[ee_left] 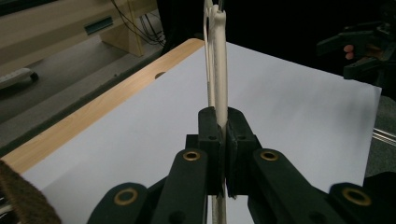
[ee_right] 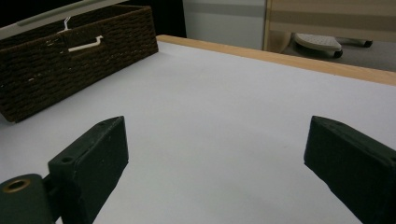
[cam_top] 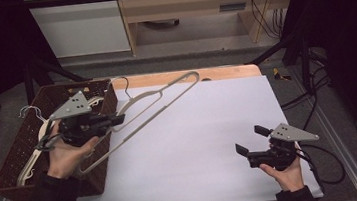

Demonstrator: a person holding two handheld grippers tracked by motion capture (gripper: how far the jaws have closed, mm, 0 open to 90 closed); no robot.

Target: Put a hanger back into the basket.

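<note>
A cream plastic clothes hanger [cam_top: 166, 97] hangs in the air over the left part of the table, reaching from the basket toward the far edge. My left gripper [cam_top: 118, 121] is shut on its bar. In the left gripper view the jaws [ee_left: 223, 126] pinch the pale bar [ee_left: 219, 56], which runs straight up between them. My right gripper [cam_top: 250, 139] is held low over the near right of the white sheet, jaws wide apart. In the right gripper view nothing lies between its pads [ee_right: 217, 144].
A brown wicker basket [cam_top: 16, 152] stands at the table's left edge with more cream hangers [cam_top: 34, 156] in it; the right gripper view shows it too, as the basket [ee_right: 79, 60]. A white sheet [cam_top: 209, 127] covers the table, with a wooden strip [cam_top: 189, 75] along the far edge.
</note>
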